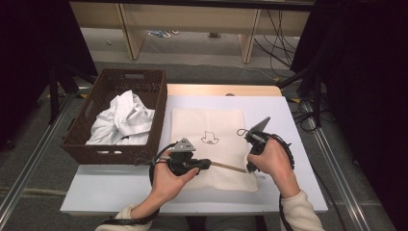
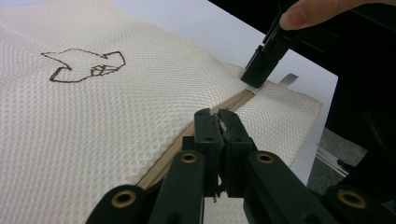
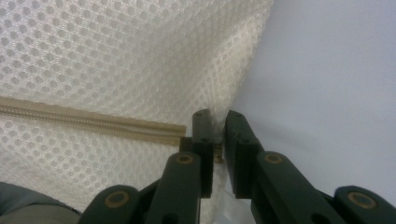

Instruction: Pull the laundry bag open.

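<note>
Left claw point(image 2: 219, 122) pinches the zipper pull; right claw point(image 3: 216, 126) pinches the mesh bag's point(image 1: 211, 120) edge at the zipper's point(image 3: 88, 122) end. Zipper runs straight between them.

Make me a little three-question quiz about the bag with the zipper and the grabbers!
1. True or false: the mesh bag lies inside the brown basket.
2. What is the left hand-held gripper pinching?
A. white cloth
B. the bag's zipper
C. a cable
3. Fill in: the right hand-held gripper grips the bag's ____ at the zipper's end.

Key
1. False; it lies flat on the white table, beside the basket.
2. B, on the tan zipper.
3. Edge; the white cloth stays in the basket.
</note>
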`<state>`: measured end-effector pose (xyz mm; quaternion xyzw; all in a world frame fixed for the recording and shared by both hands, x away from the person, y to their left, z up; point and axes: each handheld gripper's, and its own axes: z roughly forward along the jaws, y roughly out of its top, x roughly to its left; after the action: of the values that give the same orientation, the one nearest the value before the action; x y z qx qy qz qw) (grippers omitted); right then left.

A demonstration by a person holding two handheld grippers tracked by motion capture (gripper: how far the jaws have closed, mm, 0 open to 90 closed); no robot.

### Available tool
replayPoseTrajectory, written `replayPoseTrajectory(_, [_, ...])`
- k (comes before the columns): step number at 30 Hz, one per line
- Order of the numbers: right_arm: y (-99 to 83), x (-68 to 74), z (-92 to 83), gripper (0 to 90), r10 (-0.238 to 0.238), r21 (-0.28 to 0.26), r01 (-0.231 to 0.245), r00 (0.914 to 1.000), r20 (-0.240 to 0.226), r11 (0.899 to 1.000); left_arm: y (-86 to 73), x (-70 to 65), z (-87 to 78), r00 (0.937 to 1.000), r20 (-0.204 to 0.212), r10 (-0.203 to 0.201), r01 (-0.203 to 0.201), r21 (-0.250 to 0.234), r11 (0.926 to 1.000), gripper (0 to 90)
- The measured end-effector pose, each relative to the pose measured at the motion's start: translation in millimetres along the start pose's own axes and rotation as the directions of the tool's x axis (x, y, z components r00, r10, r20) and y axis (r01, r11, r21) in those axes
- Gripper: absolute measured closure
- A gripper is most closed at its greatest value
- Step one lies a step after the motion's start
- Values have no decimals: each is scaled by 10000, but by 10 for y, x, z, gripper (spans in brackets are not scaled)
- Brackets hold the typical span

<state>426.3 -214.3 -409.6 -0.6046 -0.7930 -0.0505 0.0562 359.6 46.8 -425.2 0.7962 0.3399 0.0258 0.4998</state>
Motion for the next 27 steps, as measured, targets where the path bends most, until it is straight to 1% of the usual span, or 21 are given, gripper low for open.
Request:
replayPoseTrajectory(1, [2,0,1,838,2,14,-2,10000,-28,10000,-1,0,-3,10000,0,-21,21,-15,10000,869])
replayPoseTrajectory(2, [4,-19,12,838,-300,-119,299,9995,-69,9995,-2,9,-11,9999,-7,104,-104,35,9999,869])
replayPoseTrajectory(3, [6,-10,0,838,-209,46,209,9998,31,9998,-6,9,-15,10000,-14,26,-26,18,10000,868])
replayPoseTrajectory(4, [9,-18,3,838,-312,38,312,9995,-26,9995,-8,11,-21,10000,-23,-32,32,21,10000,869])
replayPoseTrajectory(5, [5,8,-3,838,114,184,-113,9999,-90,9998,-10,16,-25,10000,-23,12,-12,-4,10000,869])
replayPoseTrajectory(6, [6,6,-3,838,73,188,-71,10000,-67,9998,-13,19,-31,10000,-54,-17,17,14,10000,869])
replayPoseTrajectory(7, [8,-7,0,838,-184,88,184,9998,24,9998,-13,26,-35,10000,22,-52,52,44,10000,869])
replayPoseTrajectory(8, [7,8,-2,838,107,196,-106,9999,-58,9998,-14,29,-38,10000,38,-58,58,19,10000,869])
replayPoseTrajectory(9, [5,2,3,838,22,179,-21,10000,-36,9998,-16,34,-46,10000,-2,-25,25,78,10000,869])
replayPoseTrajectory(10, [4,3,5,838,30,149,-29,10000,-28,9999,-18,35,-51,10000,-33,-52,53,86,9999,869])
replayPoseTrajectory(12, [4,3,8,838,41,130,-41,10000,-39,9999,-17,46,-61,10000,3,35,-35,66,10000,869])
replayPoseTrajectory(14, [3,4,10,838,47,66,-47,10000,-12,10000,-19,49,-71,10000,-30,-53,54,85,9999,869])
replayPoseTrajectory(16, [8,13,2,838,112,138,-111,9999,-77,9998,-21,58,-74,10000,-3,57,-57,82,10000,868])
replayPoseTrajectory(17, [6,4,6,838,-63,92,63,10000,-36,9999,-25,52,-70,10000,-3,-26,26,22,10000,868])
replayPoseTrajectory(19, [8,-5,11,838,-196,58,196,9998,-22,9998,-29,55,-75,10000,3,-35,35,16,10000,869])
replayPoseTrajectory(20, [7,7,7,838,29,137,-29,10000,2,9999,-32,52,-81,9999,-65,-151,152,49,9999,869])
replayPoseTrajectory(21, [5,3,17,838,-12,-2,12,10000,25,10000,-34,58,-84,9999,-38,-125,125,39,9999,869])
replayPoseTrajectory(22, [5,6,20,838,40,-29,-40,10000,-9,10000,-36,66,-93,10000,-63,-32,32,87,10000,869])
replayPoseTrajectory(23, [5,11,20,838,143,-12,-143,9999,-17,9999,-38,69,-100,9999,-97,-47,48,101,9999,869])
replayPoseTrajectory(25, [8,3,25,838,-4,-49,4,10000,16,10000,-41,72,-110,9999,-108,-86,87,107,9999,869])
replayPoseTrajectory(27, [11,3,24,838,-9,27,9,10000,-4,10000,-46,75,-115,9998,-139,-123,124,84,9999,868])
